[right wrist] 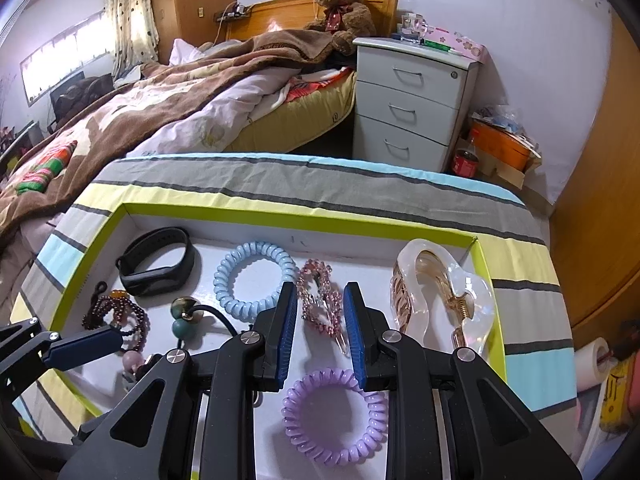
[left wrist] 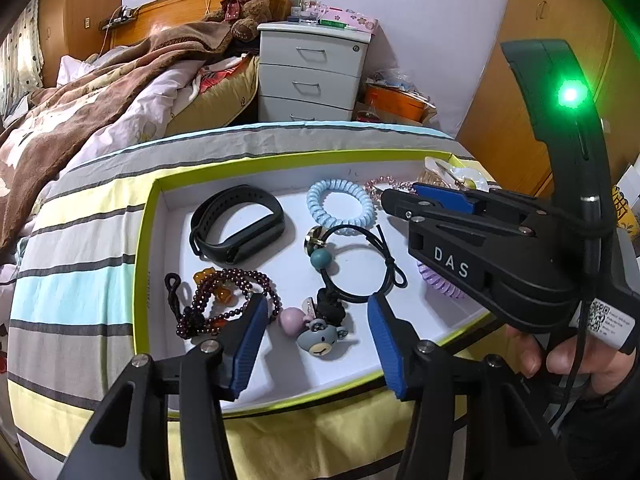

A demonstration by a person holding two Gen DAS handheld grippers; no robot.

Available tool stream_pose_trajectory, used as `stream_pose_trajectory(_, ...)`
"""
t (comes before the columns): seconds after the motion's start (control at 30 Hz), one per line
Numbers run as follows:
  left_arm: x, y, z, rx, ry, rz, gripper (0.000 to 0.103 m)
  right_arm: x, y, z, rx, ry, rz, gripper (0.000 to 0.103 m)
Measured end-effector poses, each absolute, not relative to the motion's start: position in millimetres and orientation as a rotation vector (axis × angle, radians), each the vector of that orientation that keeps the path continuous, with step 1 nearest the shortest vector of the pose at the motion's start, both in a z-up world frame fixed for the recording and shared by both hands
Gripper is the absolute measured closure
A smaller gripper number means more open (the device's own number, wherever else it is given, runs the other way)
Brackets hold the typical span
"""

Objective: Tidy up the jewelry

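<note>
A shallow white tray with a lime rim [left wrist: 141, 240] [right wrist: 280, 216] lies on a striped cloth. In it are a black wristband [left wrist: 236, 224] [right wrist: 156, 264], a blue coil hair tie [left wrist: 340, 208] [right wrist: 252, 276], a dark bead bracelet [left wrist: 224, 300] [right wrist: 116, 316], a black hair tie with a teal ball [left wrist: 356, 264], a bear charm [left wrist: 320, 338], a pink rhinestone clip [right wrist: 320, 300], a purple coil hair tie [right wrist: 334, 416] and a clear claw clip [right wrist: 440, 296]. My left gripper [left wrist: 316, 320] is open above the bear charm. My right gripper [right wrist: 320, 300] is open around the pink clip, holding nothing.
The tray sits on a striped cloth [right wrist: 320, 184] over a table. Behind are a bed with a brown blanket [right wrist: 180, 92], a teddy bear [right wrist: 344, 4], a white drawer unit [right wrist: 412, 100], an orange box [right wrist: 500, 144] and wooden wardrobe doors [right wrist: 600, 200].
</note>
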State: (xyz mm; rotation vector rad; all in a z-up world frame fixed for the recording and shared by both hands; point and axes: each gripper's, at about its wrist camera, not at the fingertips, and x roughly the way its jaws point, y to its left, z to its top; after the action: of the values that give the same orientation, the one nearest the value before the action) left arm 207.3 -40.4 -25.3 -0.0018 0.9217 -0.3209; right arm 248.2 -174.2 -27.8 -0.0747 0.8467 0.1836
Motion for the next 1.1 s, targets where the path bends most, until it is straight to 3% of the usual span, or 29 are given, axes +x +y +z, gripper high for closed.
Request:
stream_pose_trajectory(0.33,197,-41,-14,-0.006,0.898,-0.314,0.045,234,-178,-14,-0.061,0.806,0.187,0.071)
stream_pose_trajectory(0.9,150,-31,14,-0.005,0.830,-0.261,0.043,166,-181,20,0.007,0.708,0.194,0.070)
stream_pose_trajectory(1.1,128,-23,18,-0.005,0.811,-0.229,0.043,134,-180,23,0.029,0.684,0.206,0.063)
